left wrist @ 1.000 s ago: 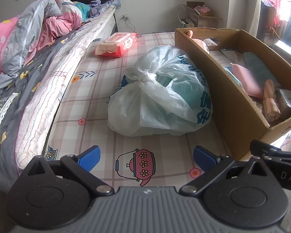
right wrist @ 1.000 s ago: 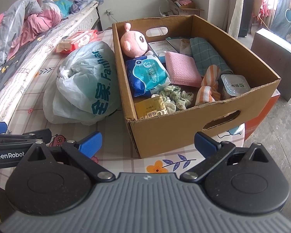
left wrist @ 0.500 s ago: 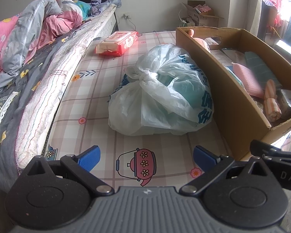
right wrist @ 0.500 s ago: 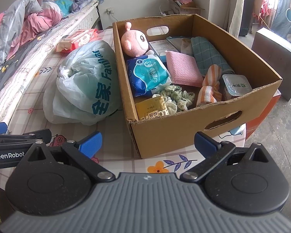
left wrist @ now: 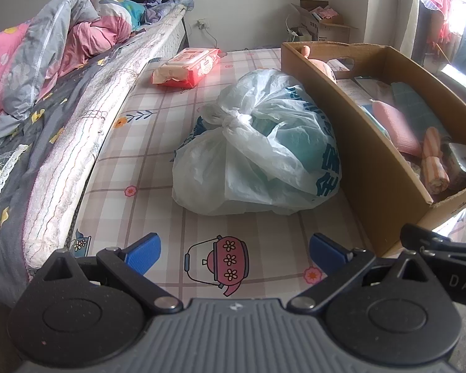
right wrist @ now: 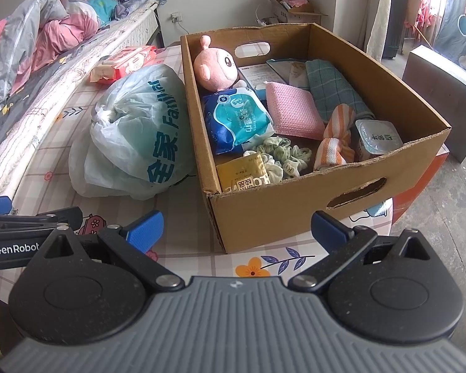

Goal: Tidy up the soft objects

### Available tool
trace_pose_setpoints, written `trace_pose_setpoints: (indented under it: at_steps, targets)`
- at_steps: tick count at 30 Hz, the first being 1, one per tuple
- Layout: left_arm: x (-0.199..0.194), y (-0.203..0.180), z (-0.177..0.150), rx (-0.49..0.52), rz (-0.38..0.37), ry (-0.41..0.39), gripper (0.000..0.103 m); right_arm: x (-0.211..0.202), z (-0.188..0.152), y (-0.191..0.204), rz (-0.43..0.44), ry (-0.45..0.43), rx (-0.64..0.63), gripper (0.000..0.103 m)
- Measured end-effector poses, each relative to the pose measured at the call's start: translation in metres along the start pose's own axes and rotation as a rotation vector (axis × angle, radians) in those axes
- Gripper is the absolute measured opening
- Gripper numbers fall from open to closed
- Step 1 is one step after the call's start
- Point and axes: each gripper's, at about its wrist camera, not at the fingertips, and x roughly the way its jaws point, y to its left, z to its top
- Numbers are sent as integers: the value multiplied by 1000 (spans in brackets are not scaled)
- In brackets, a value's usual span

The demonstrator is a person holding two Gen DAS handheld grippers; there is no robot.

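Observation:
A cardboard box [right wrist: 295, 205] stands on a checked mat and holds a pink plush toy [right wrist: 216, 68], a blue wipes pack [right wrist: 236, 118], a pink cloth [right wrist: 293, 112], a teal towel [right wrist: 332, 93], an orange striped cloth [right wrist: 337, 138], green scrunchies [right wrist: 279, 158] and a yellow packet [right wrist: 242, 175]. A knotted white plastic bag [left wrist: 258, 149] lies against the box [left wrist: 372, 155] on its left. My left gripper [left wrist: 234, 251] hangs open in front of the bag. My right gripper [right wrist: 236, 228] is open before the box's near corner. Both hold nothing.
A red wipes pack [left wrist: 186, 68] lies farther back on the mat [left wrist: 146, 161]. A bed with a rumpled pink and grey quilt [left wrist: 40, 71] runs along the left. A grey cabinet [right wrist: 444, 93] stands on the right, and a small open carton [right wrist: 292, 9] by the far wall.
Both views have shifted slightly; the box and the bag sit a little lower and nearer in frame. Both grippers stay open and nothing was picked up.

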Motion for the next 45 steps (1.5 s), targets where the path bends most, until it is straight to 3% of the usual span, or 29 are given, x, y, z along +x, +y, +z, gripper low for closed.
trace_pose_setpoints:
  at_steps: [45]
  targets:
    - [-2, -6, -1, 16, -22, 17, 102, -4, -1, -9, -14, 5, 4, 102]
